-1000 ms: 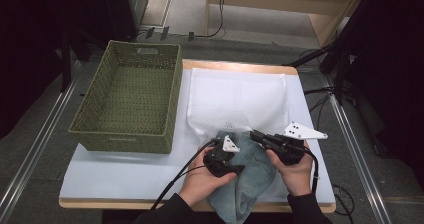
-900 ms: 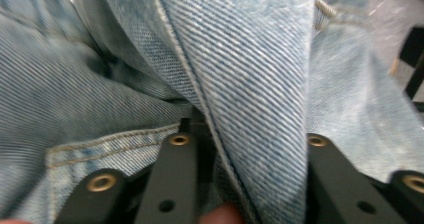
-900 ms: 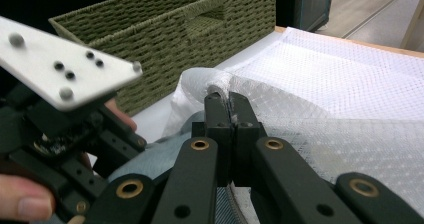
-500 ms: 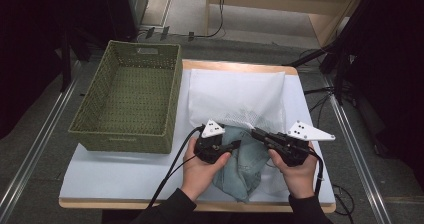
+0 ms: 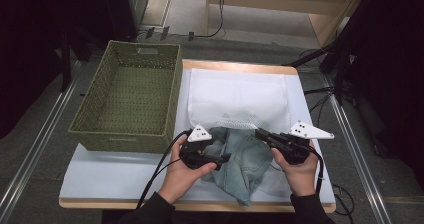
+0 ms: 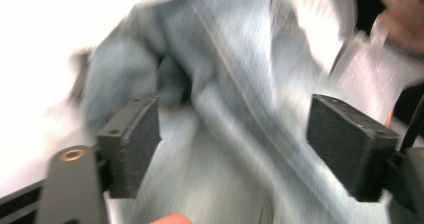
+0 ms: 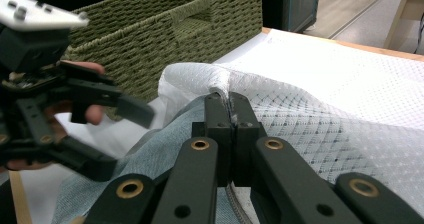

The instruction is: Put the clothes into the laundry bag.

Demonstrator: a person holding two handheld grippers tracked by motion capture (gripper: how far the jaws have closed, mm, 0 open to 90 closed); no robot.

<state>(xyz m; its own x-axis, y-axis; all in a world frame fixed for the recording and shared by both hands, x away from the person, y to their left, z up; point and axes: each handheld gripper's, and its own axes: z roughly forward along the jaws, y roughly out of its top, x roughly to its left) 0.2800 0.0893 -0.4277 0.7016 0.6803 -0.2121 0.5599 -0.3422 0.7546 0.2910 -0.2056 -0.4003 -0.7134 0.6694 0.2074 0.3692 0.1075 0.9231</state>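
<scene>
1. Right gripper: both jaws pressed together on the rim of the white mesh laundry bag, a fold of the mesh pinched between the tips and lifted off the table.
2. Left gripper: jaws spread wide apart with nothing clamped, light-blue denim garment lying just beyond and between the 2 pads.
3. In the high view, left gripper pointing toward the denim garment, tips at its left edge; contact impossible to tell.
4. Right gripper at the bag's near edge, just above the denim's right side.
5. Denim bunched at the mouth of the bag, between the 2 grippers, partly under the raised mesh.
6. Rest of the bag spread flat on the white table, beyond the fingertips.
7. Green woven basket standing to the left of the left gripper, just beside the bag.
8. From the right gripper view, denim below and left of the closed tips, basket well behind.
</scene>
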